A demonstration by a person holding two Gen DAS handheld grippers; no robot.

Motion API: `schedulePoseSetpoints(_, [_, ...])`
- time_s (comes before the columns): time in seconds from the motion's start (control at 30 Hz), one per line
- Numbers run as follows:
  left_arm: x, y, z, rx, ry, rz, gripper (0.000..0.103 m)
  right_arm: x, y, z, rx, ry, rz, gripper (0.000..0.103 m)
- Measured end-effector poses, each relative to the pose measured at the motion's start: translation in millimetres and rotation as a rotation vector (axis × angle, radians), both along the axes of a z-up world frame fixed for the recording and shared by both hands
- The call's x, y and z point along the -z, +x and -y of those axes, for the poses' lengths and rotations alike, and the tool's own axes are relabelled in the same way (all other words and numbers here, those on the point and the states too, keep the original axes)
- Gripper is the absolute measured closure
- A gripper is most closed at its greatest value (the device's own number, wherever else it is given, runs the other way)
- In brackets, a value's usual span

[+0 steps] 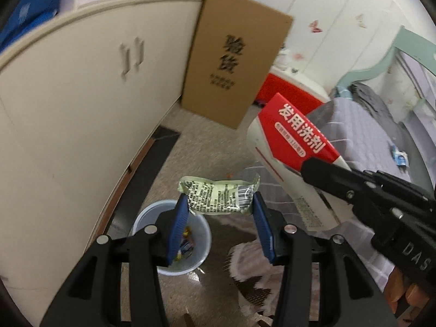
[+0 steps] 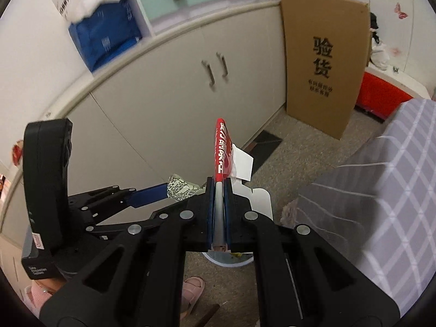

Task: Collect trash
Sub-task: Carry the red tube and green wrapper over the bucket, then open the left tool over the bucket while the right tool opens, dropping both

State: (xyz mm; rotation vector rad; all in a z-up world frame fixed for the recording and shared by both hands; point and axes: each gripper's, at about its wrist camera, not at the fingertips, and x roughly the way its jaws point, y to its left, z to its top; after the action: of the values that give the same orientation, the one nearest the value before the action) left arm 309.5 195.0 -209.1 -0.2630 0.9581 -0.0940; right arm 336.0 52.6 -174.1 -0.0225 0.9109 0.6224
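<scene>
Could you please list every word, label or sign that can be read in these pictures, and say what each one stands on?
"验货" on the cardboard sheet leaning against the cabinet; the smaller lines under it are too blurred.
"发用洗剂" on the flattened red and white carton in the right gripper; its small print is unreadable.
"DAS" on the right gripper's body, seen from the left wrist.
The green wrapper in the left gripper carries a barcode and print too small to read.

Left gripper [image 1: 220, 212] clamps green wrapper [image 1: 219, 195] above bin [image 1: 203, 234]; right gripper [image 1: 305, 167] pinches red-white carton [image 1: 294, 133] beside it.
</scene>
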Motion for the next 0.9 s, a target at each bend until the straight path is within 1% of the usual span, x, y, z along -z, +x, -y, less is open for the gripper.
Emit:
schedulePoseSetpoints(0.1, [21, 10, -14, -0.018, -0.023, -0.043, 0.056, 20, 10, -15, 0.015, -0.021, -0.016, 0.096])
schedulePoseSetpoints(0.17, [33, 18, -20, -0.03, -0.035, -0.068, 0.054, 30, 14, -18, 0.025, -0.036, -0.021, 0.096])
schedulePoseSetpoints(0.23, [47, 26, -24, -0.051, -0.04, -0.102, 0.046, 40, 18, -18, 0.035, -0.042, -0.037, 0.096])
schedulePoseSetpoints(0.27, [54, 29, -27, -0.059, -0.042, -0.12, 0.04, 45, 21, -18, 0.041, -0.042, -0.045, 0.096])
schedulePoseSetpoints(0.3, [60, 32, -30, -0.067, -0.048, -0.137, 0.037, 48, 22, -19, 0.045, -0.045, -0.051, 0.096])
schedulePoseSetpoints(0.4, [71, 33, -38, -0.094, -0.06, -0.156, 0.036, 60, 27, -19, 0.049, -0.047, -0.077, 0.096])
schedulePoseSetpoints(0.53, [75, 31, -47, -0.123, -0.066, -0.163, 0.035, 72, 30, -22, 0.048, -0.046, -0.107, 0.096])
schedulePoseSetpoints(0.67, [77, 27, -52, -0.162, -0.057, -0.161, 0.035, 77, 28, -26, 0.038, -0.04, -0.123, 0.096])
schedulePoseSetpoints(0.77, [74, 23, -52, -0.18, -0.027, -0.147, 0.034, 78, 25, -31, 0.026, -0.039, -0.127, 0.096])
schedulePoseSetpoints(0.9, [68, 19, -51, -0.203, 0.035, -0.117, 0.034, 80, 24, -37, 0.015, -0.038, -0.124, 0.096])
